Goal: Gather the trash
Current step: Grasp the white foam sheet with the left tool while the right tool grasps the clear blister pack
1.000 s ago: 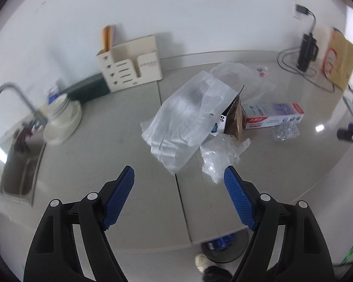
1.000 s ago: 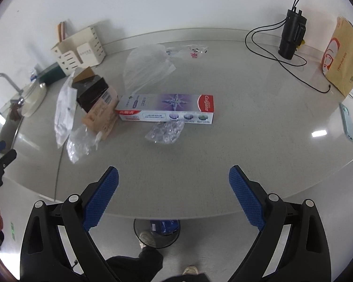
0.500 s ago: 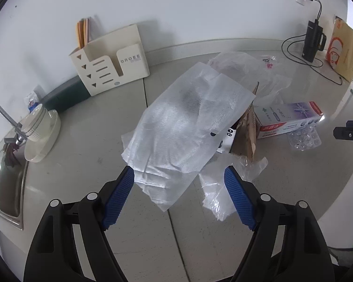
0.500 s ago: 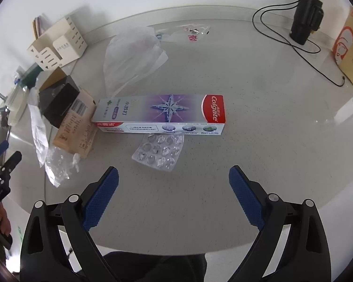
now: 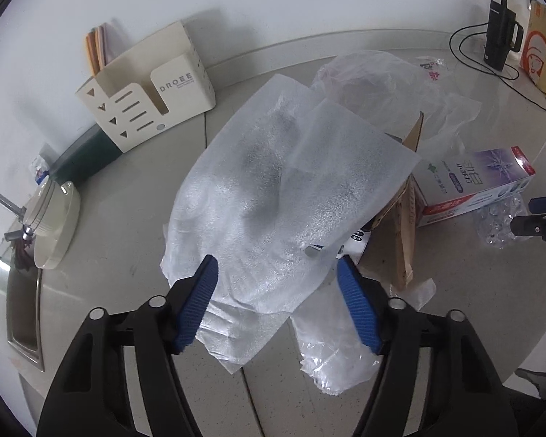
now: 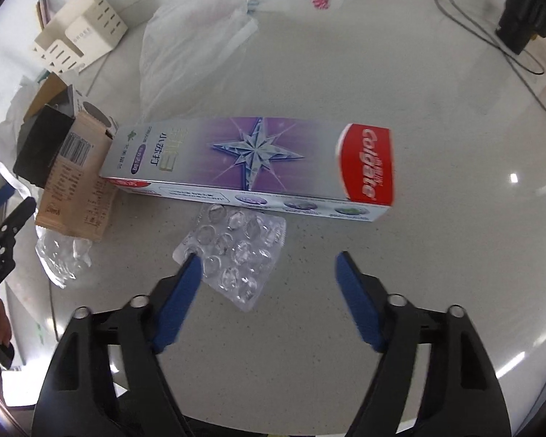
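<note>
The Colgate toothpaste box (image 6: pixel 251 167) served as landmark. The left gripper (image 5: pixel 276 273) was released, jaws wide apart, w/ the white foam wrap sheet (image 5: pixel 280 196) lying between and beyond its pads; probably it was lined up so to pinch the sheet's near edge. This sheet lay left of the box, draped over an open brown cardboard carton (image 6: pixel 69 171), which explains its humped shape. It looked soft, matte, finely pebbled. A crinkled clear plastic bag (image 5: pixel 331 346) lay at the near-left of the box, glossy and thin.

The right gripper (image 6: pixel 267 266) was also released, holding nothing. It hovered over the empty blister pack (image 6: pixel 233 251) (clear plastic w/ round bubbles), which lay just in front of the box, touching or almost. The box itself was long, rectangular, smooth printed cardboard. Behind it lay a thin translucent bag (image 6: pixel 189 47), flat on the speckled countertop (image 6: pixel 436 255).
</note>
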Available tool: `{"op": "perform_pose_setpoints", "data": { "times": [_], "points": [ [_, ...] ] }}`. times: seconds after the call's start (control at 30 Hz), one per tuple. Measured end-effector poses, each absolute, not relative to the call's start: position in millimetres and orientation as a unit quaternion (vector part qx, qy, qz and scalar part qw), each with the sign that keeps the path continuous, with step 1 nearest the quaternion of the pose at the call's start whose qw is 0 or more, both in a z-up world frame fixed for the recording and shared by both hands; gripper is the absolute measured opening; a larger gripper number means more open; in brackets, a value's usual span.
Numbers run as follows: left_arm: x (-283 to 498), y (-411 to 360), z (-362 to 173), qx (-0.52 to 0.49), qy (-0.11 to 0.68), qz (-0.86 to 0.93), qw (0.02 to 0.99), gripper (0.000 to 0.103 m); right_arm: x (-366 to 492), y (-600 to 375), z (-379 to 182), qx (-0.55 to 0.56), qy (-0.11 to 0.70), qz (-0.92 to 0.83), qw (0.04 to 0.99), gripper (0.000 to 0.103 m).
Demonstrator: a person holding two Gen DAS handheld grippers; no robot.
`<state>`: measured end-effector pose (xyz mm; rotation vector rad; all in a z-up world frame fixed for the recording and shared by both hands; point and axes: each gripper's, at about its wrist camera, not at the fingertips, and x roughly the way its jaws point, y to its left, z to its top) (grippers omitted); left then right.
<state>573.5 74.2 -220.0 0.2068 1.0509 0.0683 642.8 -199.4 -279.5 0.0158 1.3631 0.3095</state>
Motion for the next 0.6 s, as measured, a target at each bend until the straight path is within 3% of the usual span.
{"op": "perform_pose_setpoints", "data": {
  "times": [0.07,0.1,0.2,0.27,0.4,0.6],
  "points": [
    [577.0,74.9,-223.4,0.092,0.508,0.026,0.856,0.049,646.2,-197.1,-283.0,0.006,0.635,0.147,0.759,0.059],
    [578.2,75.3,-223.8,0.089,0.509,0.023,0.856,0.046,647.4,-195.8,-283.9,0.006,0.637,0.148,0.756,0.051],
    [581.6,76.1,-223.7,0.094,0.506,0.022,0.857,0.022,649.9,-190.3,-285.8,0.006,0.643,0.156,0.750,0.029],
    [582.5,79.1,-221.2,0.089,0.502,0.026,0.860,0.008,650.7,-188.6,-286.0,0.004,0.644,0.156,0.749,0.028],
    [579.0,86.3,-208.7,0.072,0.485,0.032,0.871,0.004,648.9,-188.9,-279.7,0.014,0.637,0.163,0.754,0.017],
    [566.7,101.4,-182.9,0.054,0.461,0.047,0.884,0.003,642.4,-181.7,-264.4,0.005,0.623,0.164,0.765,0.010]
  ]
}}
